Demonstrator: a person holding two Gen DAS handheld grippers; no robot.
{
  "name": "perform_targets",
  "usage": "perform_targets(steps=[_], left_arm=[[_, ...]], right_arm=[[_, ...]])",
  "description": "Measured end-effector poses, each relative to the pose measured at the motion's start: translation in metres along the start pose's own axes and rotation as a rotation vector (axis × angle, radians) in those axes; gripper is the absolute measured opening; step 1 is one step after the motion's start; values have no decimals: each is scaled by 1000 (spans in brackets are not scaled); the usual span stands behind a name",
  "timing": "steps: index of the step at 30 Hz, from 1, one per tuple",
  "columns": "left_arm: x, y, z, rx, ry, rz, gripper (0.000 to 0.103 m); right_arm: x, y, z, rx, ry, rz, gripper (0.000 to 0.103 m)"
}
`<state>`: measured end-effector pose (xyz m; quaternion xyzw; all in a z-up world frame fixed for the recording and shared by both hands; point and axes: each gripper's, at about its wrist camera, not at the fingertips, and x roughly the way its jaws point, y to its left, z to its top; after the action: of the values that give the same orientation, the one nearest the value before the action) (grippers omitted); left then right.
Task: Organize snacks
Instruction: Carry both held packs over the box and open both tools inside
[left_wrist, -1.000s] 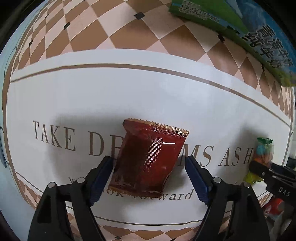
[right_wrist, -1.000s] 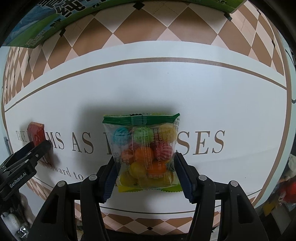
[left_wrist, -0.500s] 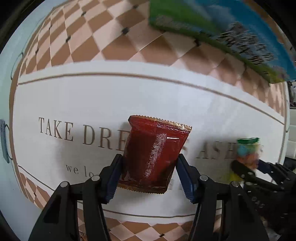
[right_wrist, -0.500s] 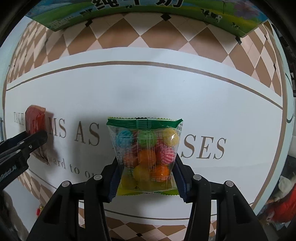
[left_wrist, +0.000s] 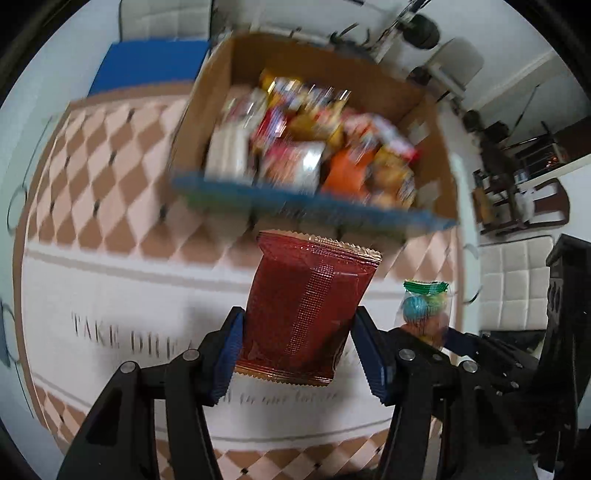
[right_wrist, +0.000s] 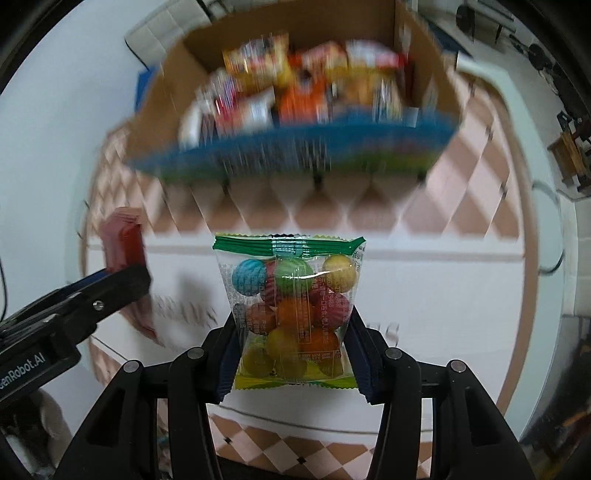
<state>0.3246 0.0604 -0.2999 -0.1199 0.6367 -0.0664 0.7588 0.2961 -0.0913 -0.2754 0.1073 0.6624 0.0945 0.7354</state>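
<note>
My left gripper (left_wrist: 299, 350) is shut on a dark red snack packet (left_wrist: 306, 306) and holds it above the table. My right gripper (right_wrist: 291, 354) is shut on a clear bag of coloured candy balls (right_wrist: 291, 314) with a green top. The candy bag (left_wrist: 424, 310) also shows at the right of the left wrist view, and the red packet (right_wrist: 123, 254) at the left of the right wrist view. Ahead stands an open cardboard box (left_wrist: 221, 85) full of snacks, blurred; it also shows in the right wrist view (right_wrist: 166, 77).
The tablecloth (left_wrist: 110, 288) is white with brown lettering and a checkered border (right_wrist: 461, 192). White chairs (left_wrist: 517, 280) and dark furniture stand to the right beyond the table. A blue mat (left_wrist: 144, 66) lies behind the box.
Both grippers have lifted their packets off the table and tilted up, so the snack box and the room have come into view. One second ago the left jaws were still open around the red packet.
</note>
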Motion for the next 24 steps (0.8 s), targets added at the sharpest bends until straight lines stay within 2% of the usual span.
perform_targets(steps=[5,8,19,24], left_arm=[[-3,-15,56,17,-22,-24,56],[1,-22,89,29,-16,-14,56],[45,-14,206,-5,66,2,56],[66,-5,250,-8,87,54,56]], right_arm=[[-49,2,57,-3,-84,31,54],[-55,-5,84,0,-107,28,54],[-25,-24,205,42,-103,4,54],[6,-22,252,31,-79,-8,54]])
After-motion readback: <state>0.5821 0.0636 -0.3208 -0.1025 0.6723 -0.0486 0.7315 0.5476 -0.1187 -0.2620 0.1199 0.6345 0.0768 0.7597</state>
